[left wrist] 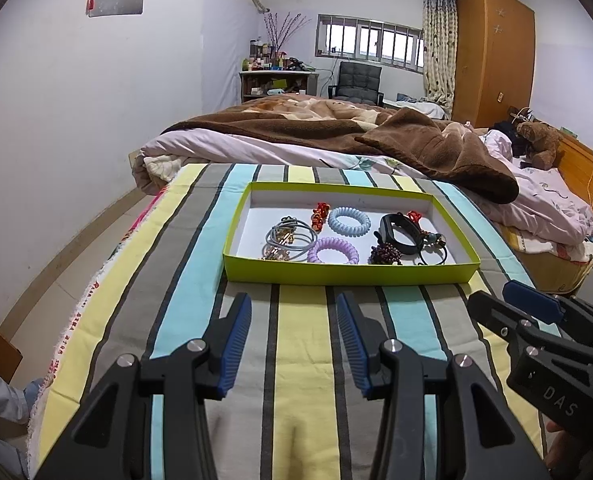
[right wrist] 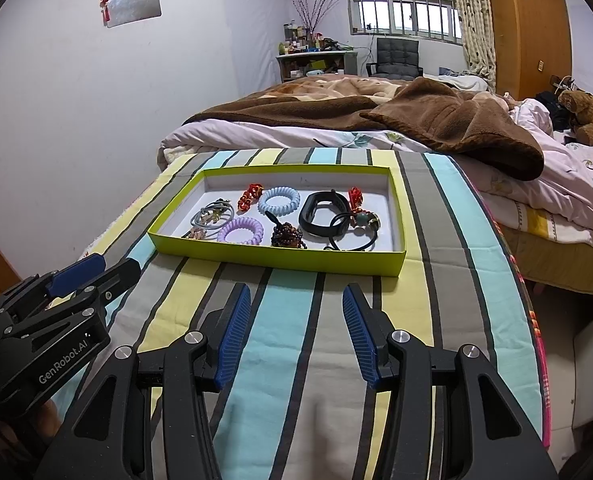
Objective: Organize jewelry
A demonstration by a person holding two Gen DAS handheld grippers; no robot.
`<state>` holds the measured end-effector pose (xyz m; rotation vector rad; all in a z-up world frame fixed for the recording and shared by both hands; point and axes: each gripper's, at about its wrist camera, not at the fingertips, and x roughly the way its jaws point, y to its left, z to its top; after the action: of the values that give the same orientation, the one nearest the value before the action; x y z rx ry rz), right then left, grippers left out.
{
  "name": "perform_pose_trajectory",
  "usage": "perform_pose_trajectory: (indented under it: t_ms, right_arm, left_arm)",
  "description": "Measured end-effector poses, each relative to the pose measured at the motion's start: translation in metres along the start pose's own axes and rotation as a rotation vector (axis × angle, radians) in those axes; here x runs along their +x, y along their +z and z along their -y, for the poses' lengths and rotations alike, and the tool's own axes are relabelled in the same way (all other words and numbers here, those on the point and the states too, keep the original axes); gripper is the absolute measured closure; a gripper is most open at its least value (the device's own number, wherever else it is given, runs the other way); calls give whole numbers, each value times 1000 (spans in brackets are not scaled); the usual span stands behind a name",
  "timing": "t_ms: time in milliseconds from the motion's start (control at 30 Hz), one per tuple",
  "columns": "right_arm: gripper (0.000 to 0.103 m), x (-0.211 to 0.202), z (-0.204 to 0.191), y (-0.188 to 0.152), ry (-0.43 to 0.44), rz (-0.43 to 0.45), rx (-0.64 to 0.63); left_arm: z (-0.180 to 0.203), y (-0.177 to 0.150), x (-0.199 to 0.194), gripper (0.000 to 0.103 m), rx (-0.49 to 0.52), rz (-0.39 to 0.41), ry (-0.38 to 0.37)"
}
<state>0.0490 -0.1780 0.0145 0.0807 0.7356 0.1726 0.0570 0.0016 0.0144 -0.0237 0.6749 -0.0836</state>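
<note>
A shallow lime-green tray (left wrist: 348,272) (right wrist: 272,255) sits on a striped cloth. It holds a light blue coil hair tie (left wrist: 349,221) (right wrist: 279,199), a purple coil tie (left wrist: 333,251) (right wrist: 240,230), grey elastic bands (left wrist: 290,233) (right wrist: 212,213), a black wristband (left wrist: 399,232) (right wrist: 323,213), a dark bead bracelet (left wrist: 385,254) (right wrist: 287,235) and red ornaments (left wrist: 320,214) (right wrist: 249,196). My left gripper (left wrist: 294,312) is open and empty, short of the tray. My right gripper (right wrist: 296,300) is open and empty too, beside the left one.
The striped cloth (left wrist: 296,360) covers a table whose edges fall away left and right. Behind the tray lies a bed with a brown blanket (left wrist: 376,128) and a teddy bear (left wrist: 540,140). A wooden wardrobe (left wrist: 492,56) stands at the back right.
</note>
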Motion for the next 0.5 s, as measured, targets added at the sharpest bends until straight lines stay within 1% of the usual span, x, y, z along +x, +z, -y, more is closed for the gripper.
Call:
perform_pose_trajectory:
  t_ms: [500]
  right_arm:
    - [54, 0, 0, -1, -1, -1, 0]
  left_arm:
    - [-2, -1, 0, 56, 3, -4, 5]
